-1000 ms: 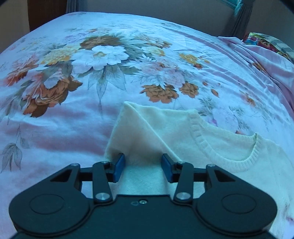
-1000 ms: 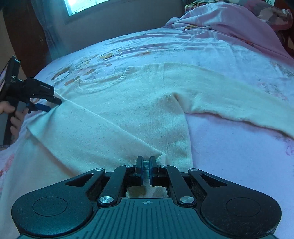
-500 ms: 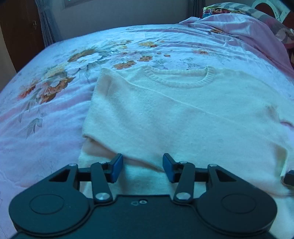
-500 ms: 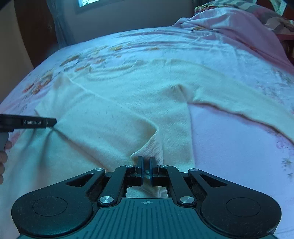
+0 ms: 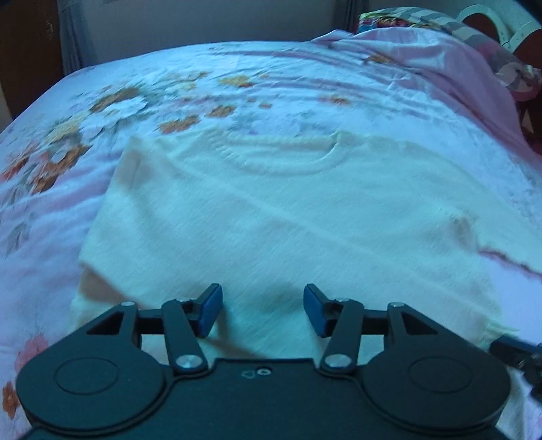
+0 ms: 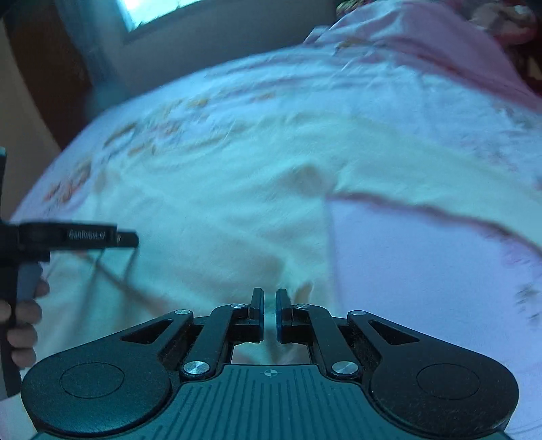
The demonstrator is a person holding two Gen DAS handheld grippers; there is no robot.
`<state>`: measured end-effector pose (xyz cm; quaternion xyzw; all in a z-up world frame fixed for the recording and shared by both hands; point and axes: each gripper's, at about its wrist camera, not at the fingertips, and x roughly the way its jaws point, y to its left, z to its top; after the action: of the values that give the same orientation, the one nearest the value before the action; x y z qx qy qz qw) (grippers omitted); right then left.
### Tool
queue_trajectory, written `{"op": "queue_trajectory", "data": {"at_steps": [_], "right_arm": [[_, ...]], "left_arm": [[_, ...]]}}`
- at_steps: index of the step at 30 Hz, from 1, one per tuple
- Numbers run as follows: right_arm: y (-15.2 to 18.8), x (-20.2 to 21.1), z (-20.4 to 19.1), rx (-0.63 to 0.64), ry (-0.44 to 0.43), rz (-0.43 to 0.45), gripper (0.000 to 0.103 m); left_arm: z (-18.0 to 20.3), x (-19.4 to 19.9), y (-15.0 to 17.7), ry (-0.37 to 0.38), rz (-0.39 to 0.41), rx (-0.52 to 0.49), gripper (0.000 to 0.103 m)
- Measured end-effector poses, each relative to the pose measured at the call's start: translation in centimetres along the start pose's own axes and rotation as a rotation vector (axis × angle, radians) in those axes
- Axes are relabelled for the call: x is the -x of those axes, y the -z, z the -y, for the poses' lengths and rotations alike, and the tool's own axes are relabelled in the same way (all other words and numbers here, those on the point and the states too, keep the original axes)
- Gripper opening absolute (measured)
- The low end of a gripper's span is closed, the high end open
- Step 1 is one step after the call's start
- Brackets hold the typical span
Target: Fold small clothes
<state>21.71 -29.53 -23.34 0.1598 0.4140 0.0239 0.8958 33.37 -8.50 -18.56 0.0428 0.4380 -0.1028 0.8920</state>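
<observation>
A cream knitted sweater (image 5: 288,216) lies flat on the floral bedsheet, neckline away from me, its left sleeve folded across the body. My left gripper (image 5: 262,309) is open and empty just above the sweater's lower part. In the right wrist view the sweater (image 6: 237,210) is blurred; its right sleeve stretches out to the right. My right gripper (image 6: 269,313) has its jaws slightly apart, with cream fabric at the sweater's lower right edge between them. The left gripper (image 6: 78,237) shows at the left there, held by a hand.
The bedsheet (image 5: 101,111) has orange and white flowers at the left. A pink quilt (image 5: 440,67) is bunched at the far right by pillows. A wall with a window (image 6: 152,13) stands beyond the bed.
The left gripper let go of the folded sleeve earlier and has pulled back and down over the sweater's lower part. The right jaws, shut on the cuff before, have parted slightly. Both views are moving.
</observation>
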Motion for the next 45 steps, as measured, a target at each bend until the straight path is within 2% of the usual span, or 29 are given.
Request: {"op": "queue_trajectory", "data": {"at_steps": [3, 5, 7, 9, 13, 16, 21, 23, 24, 25, 27, 29, 31, 32, 34, 35, 36, 37, 38, 41, 45], "right_arm": [[-1.7, 1.1, 4.1, -0.075, 0.075, 0.018, 0.004], [-2.4, 1.2, 8.1, -0.182, 0.125, 0.007, 0.005], [-2.5, 1.6, 11.6, -0.252, 0.173, 0.005, 0.005], [-2.5, 2.2, 14.6, -0.306, 0.218, 0.011, 0.005], [-2.4, 4.0, 20.2, -0.444, 0.284, 0.027, 0.006], [-2.5, 4.3, 23.0, -0.564, 0.266, 0.036, 0.006], [-2.9, 5.3, 25.3, -0.668, 0.253, 0.07, 0.009], [-2.8, 5.9, 25.7, -0.678, 0.252, 0.084, 0.034], [-2.7, 6.5, 25.9, -0.677, 0.257, 0.095, 0.065], [-2.5, 7.2, 25.9, -0.669, 0.275, 0.113, 0.079], [-2.7, 7.6, 25.7, -0.641, 0.322, 0.137, 0.078], [-2.7, 7.2, 26.4, -0.646, 0.349, 0.122, 0.076], [-2.6, 6.5, 27.1, -0.666, 0.372, 0.113, 0.055], [-2.7, 6.1, 27.5, -0.677, 0.385, 0.12, 0.051], [-3.0, 5.5, 28.0, -0.673, 0.41, 0.124, 0.037], [-3.2, 5.3, 28.2, -0.683, 0.41, 0.128, 0.037], [-3.3, 5.3, 28.3, -0.692, 0.403, 0.136, 0.031], [-3.6, 5.0, 28.4, -0.684, 0.395, 0.138, 0.014], [-3.8, 4.7, 28.3, -0.671, 0.385, 0.133, 0.007], [-4.6, 4.5, 27.9, -0.671, 0.37, 0.158, 0.006], [-7.1, 5.3, 24.3, -0.591, 0.245, 0.253, 0.006]], "left_arm": [[1.4, -1.3, -2.1, 0.006, -0.001, 0.017, 0.05], [2.2, -2.4, -3.0, 0.011, -0.009, 0.044, 0.05], [2.9, -3.5, -3.6, 0.021, -0.023, 0.063, 0.05], [3.5, -4.6, -3.8, 0.0, -0.038, 0.076, 0.05], [4.5, -5.5, -4.0, -0.039, -0.044, 0.098, 0.059], [5.3, -5.7, -4.2, -0.056, -0.047, 0.08, 0.066], [5.4, -5.8, -4.2, -0.05, -0.044, 0.076, 0.068], [5.2, -5.9, -4.3, -0.042, -0.051, 0.071, 0.068], [5.0, -5.9, -4.3, -0.039, -0.053, 0.071, 0.068], [5.0, -5.9, -4.3, -0.04, -0.055, 0.072, 0.069], [5.1, -6.1, -4.2, -0.052, -0.054, 0.066, 0.07], [5.6, -6.2, -4.1, -0.073, -0.05, 0.053, 0.071], [5.8, -6.3, -4.0, -0.088, -0.051, 0.043, 0.071], [5.9, -6.4, -4.0, -0.093, -0.055, 0.041, 0.071], [6.0, -6.5, -4.2, -0.102, -0.067, 0.038, 0.071], [6.0, -6.5, -4.3, -0.105, -0.071, 0.043, 0.071], [6.0, -6.6, -4.3, -0.111, -0.075, 0.046, 0.071], [6.2, -6.7, -4.3, -0.122, -0.076, 0.042, 0.071], [6.5, -6.7, -4.2, -0.134, -0.075, 0.033, 0.071], [7.3, -6.8, -4.0, -0.173, -0.07, 0.004, 0.071], [7.6, -7.0, -4.4, -0.19, -0.084, -0.007, 0.071]]}}
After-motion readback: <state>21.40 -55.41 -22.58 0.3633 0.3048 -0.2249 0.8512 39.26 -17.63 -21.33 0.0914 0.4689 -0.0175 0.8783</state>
